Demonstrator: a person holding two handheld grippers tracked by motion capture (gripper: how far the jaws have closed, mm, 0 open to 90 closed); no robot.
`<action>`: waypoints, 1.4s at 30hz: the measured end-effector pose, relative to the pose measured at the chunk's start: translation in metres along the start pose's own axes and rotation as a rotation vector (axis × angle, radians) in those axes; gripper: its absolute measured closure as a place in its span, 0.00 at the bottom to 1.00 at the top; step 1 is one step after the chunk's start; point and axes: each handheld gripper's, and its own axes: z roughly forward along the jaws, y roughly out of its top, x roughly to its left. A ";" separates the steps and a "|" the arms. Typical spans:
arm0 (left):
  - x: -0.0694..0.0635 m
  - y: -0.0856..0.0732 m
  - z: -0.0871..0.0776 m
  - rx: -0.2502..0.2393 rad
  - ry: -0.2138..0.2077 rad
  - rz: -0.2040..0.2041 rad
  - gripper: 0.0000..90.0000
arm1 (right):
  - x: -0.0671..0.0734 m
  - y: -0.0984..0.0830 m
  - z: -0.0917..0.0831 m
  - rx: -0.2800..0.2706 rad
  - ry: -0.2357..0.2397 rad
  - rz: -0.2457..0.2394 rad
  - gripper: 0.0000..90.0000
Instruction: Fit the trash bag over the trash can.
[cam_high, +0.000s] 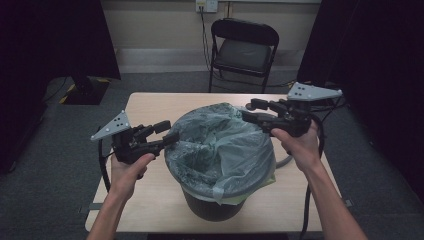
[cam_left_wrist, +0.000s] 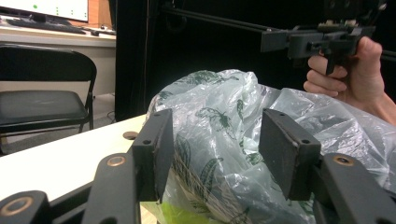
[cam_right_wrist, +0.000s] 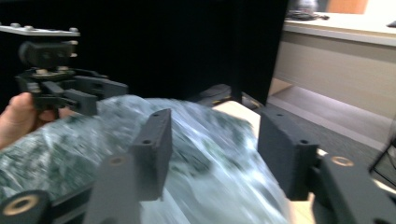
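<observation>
- A dark waste bin (cam_high: 212, 202) stands at the centre of the high view, near the front edge of a pale wooden table (cam_high: 150, 107), so both hands can reach it from either side.
- A translucent greenish bin liner (cam_high: 220, 145) printed with leaf shapes is draped over the bin's mouth. It billows upward above the rim and its loose edge hangs over the lower right side, which suggests it is being fitted into the bin and is not yet seated.
- The left gripper (cam_high: 167, 132) sits at the centre left of the high view, level with the liner's left edge and pointing toward it. In the left gripper view its 2 black jaws stand apart with the plastic (cam_left_wrist: 224, 140) bulging between them; the pads do not press on it, so it grips nothing.
- The right gripper (cam_high: 252, 111) is at the upper right of the high view, raised over the liner's far right edge. In the right gripper view, which is blurred, its jaws are likewise spread, with the liner (cam_right_wrist: 196, 154) below and beyond them, not pinched.
- With both grippers open on opposite sides, the person seems to be between holds, probably about to take new grips on the rim.
- A yellowish layer (cam_high: 235, 199) peeks out beneath the liner's hanging edge; what it is cannot be told.
- A black folding chair (cam_high: 243, 50) stands behind the table, at the top centre.
</observation>
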 end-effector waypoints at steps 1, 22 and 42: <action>0.000 0.000 -0.001 -0.002 0.000 -0.002 0.50 | 0.003 0.004 0.005 0.005 0.017 -0.012 0.56; 0.000 -0.002 0.001 0.020 -0.001 -0.007 0.51 | 0.020 0.013 0.122 0.509 0.133 -0.035 0.50; 0.002 -0.005 0.002 0.018 0.004 -0.019 0.54 | 0.018 -0.019 0.155 0.738 0.140 -0.062 0.37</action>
